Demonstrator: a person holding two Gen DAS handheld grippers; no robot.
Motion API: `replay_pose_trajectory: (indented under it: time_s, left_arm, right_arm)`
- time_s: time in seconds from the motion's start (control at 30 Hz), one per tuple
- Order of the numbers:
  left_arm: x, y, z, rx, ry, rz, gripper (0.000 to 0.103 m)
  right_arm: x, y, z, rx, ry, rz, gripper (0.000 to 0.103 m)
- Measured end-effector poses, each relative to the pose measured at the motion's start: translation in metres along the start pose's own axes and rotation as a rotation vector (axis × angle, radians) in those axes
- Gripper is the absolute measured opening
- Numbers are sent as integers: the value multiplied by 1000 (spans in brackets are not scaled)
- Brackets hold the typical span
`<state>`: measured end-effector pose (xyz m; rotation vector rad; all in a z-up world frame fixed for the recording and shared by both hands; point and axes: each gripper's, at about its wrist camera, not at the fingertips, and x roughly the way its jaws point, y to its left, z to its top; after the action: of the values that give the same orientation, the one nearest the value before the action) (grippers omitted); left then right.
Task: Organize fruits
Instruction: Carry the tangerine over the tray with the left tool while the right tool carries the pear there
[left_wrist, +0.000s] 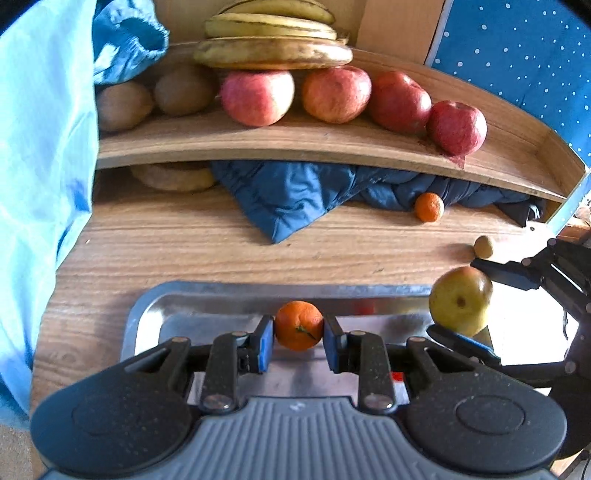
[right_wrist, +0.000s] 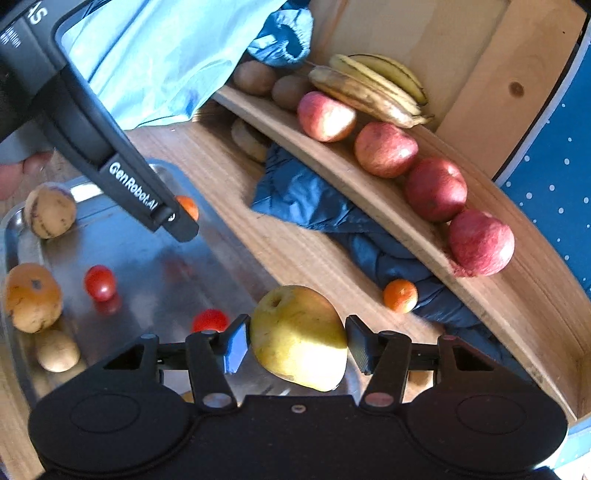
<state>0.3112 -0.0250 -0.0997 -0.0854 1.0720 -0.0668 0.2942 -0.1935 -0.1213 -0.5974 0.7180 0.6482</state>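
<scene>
The left gripper (left_wrist: 298, 334) has its fingers (left_wrist: 265, 343) drawn in close on a small mandarin (left_wrist: 298, 325), both blue pads touching its sides, and holds it just over the far rim of the metal tray (left_wrist: 207, 306). The right gripper (right_wrist: 295, 343) has its fingers (right_wrist: 236, 343) spread wider and clamped on a yellow-green apple (right_wrist: 300, 338), which sits tilted between the pads above the tray's right edge; in the left wrist view it appears at 3 o'clock (left_wrist: 461, 301).

On the wooden shelf (left_wrist: 295, 142) at 12 o'clock lie four red apples (left_wrist: 336, 94) in a row, two kiwis (left_wrist: 184, 90) to their left, and a bunch of bananas (left_wrist: 273, 40) resting behind them; I count three bananas, though the bunch is partly cut off.

On the wooden surface (left_wrist: 177, 243) a second mandarin (left_wrist: 429, 207) touches the edge of a dark blue quilted cloth (left_wrist: 291, 199) at 2 o'clock, and one small tan fruit (left_wrist: 484, 246) lies near the right gripper.

In the right wrist view, the tray holds two cherry tomatoes (right_wrist: 100, 283) at 9 o'clock and three mottled yellowish fruits (right_wrist: 33, 297) along its left side.
</scene>
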Motion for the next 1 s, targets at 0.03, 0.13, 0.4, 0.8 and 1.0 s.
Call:
replay_pose_trajectory:
  time_s: [0.03,0.13,0.4,0.8,1.0]
  left_arm:
    - [-1,2,-2,0,2,0,31]
    - [-5,8,-8,0,9,0,31]
    - [-10,14,-17,11,28,7,31]
    - [-11,16,-24,23,60,23,31]
    - [-12,14,-26,30,69,24,31]
  right_arm:
    - [-1,3,-1,1,3,0,57]
    - [-4,11,-3,5,19,-2,57]
    - [-8,16,-4,25,46,-19,56]
    - [-16,24,-5,31,59,-21,59]
    - [-21,20,-6,57,59,-19,66]
